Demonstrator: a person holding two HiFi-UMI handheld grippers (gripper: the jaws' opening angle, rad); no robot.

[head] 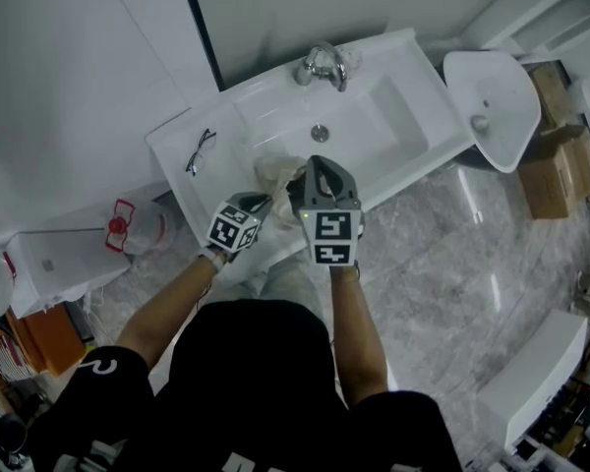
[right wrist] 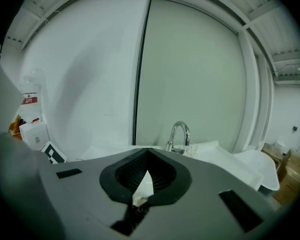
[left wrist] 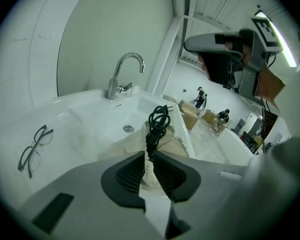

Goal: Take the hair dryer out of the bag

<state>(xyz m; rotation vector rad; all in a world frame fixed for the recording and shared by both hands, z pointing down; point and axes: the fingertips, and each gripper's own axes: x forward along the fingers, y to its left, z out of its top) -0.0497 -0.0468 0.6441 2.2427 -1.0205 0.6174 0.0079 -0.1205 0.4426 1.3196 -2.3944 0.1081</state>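
Evidently the coming move turns on the black cord (left wrist: 158, 120), which is seen standing upright as a loose coil out of the mouth of the cream bag (head: 278, 173). The bag lies on the near edge of the sink (head: 393, 106). The hair dryer itself is hidden inside the cloth, so its long axis cannot be told. The left gripper (left wrist: 149, 156) is seen with its fingers pinching a fold of the bag just near of the coil, so the bag is judged to be held down for the pull. The right gripper (right wrist: 148, 154) is held high over the bag, a little to the right. Its fingers are pressed together, and the small scrap at their root cannot be identified. The cord is therefore judged to lie below and just beyond these fingers, and this free hand is better placed to reach it. The cord and the pinched fold are shown only in the left gripper view. In the right gripper view only the faucet (right wrist: 179, 134) and the wall are shown, and in the head view the bag's mouth is largely covered by both grippers.
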